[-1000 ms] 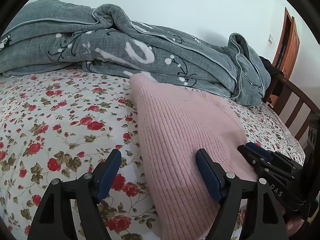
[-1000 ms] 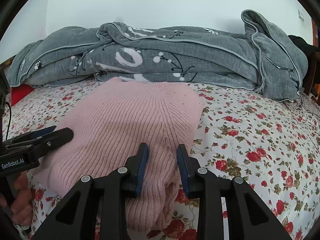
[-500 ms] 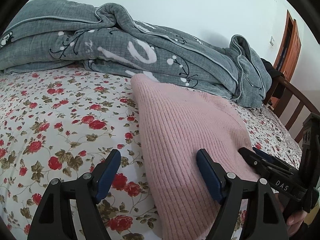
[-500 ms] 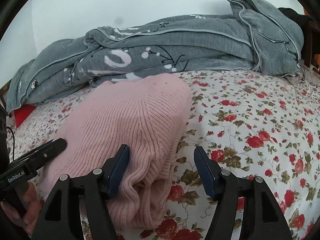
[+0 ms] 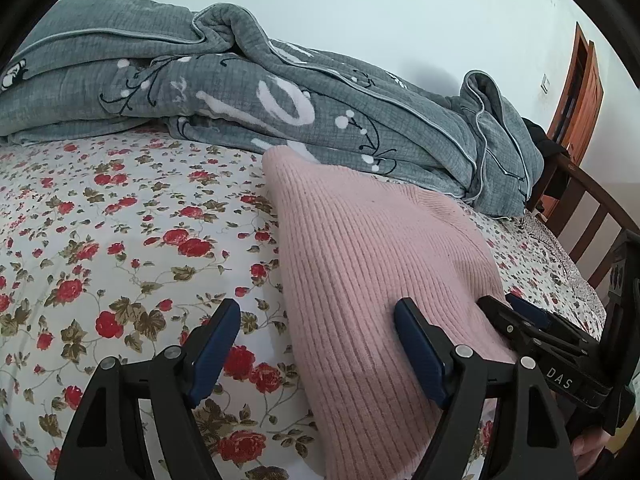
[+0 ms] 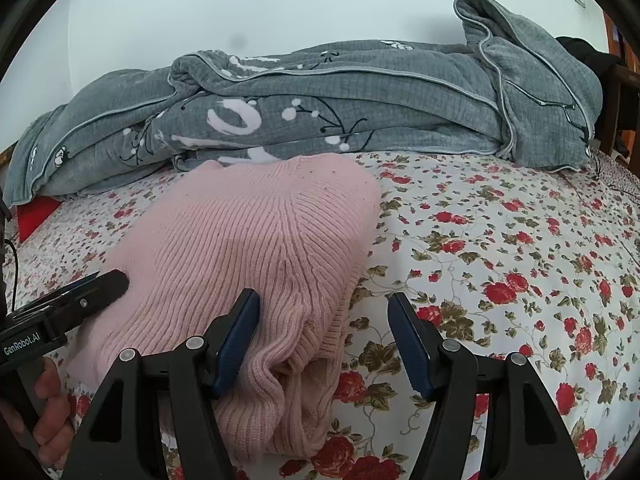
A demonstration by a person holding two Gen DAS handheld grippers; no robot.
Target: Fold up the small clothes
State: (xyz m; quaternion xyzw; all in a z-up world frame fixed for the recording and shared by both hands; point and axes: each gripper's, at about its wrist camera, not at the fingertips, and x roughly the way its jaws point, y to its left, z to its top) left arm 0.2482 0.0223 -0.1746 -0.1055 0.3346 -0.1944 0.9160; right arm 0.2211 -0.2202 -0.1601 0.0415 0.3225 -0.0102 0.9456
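Note:
A pink ribbed sweater (image 5: 372, 264) (image 6: 248, 248) lies folded on the floral bed sheet (image 5: 120, 248). My left gripper (image 5: 318, 344) is open over the sweater's left near edge. Its right finger (image 5: 420, 354) rests on the knit and its left finger is over the sheet. My right gripper (image 6: 324, 340) is open at the sweater's bunched right near corner. Its left finger (image 6: 236, 340) lies against the knit and nothing is pinched. Each view shows the other gripper at the side: the right gripper (image 5: 504, 307) and the left gripper (image 6: 102, 280).
A rumpled grey quilt (image 5: 280, 100) (image 6: 360, 100) fills the back of the bed along the wall. A wooden bed rail (image 5: 592, 208) and a door (image 5: 580, 92) stand at the right. A red item (image 6: 36, 216) lies at the bed's left edge. A hand (image 6: 52, 416) holds the left gripper's handle.
My right gripper's jaws have spread apart and let go of the sweater's near fold, which now lies slumped on the bed. The left gripper has stayed where it was.

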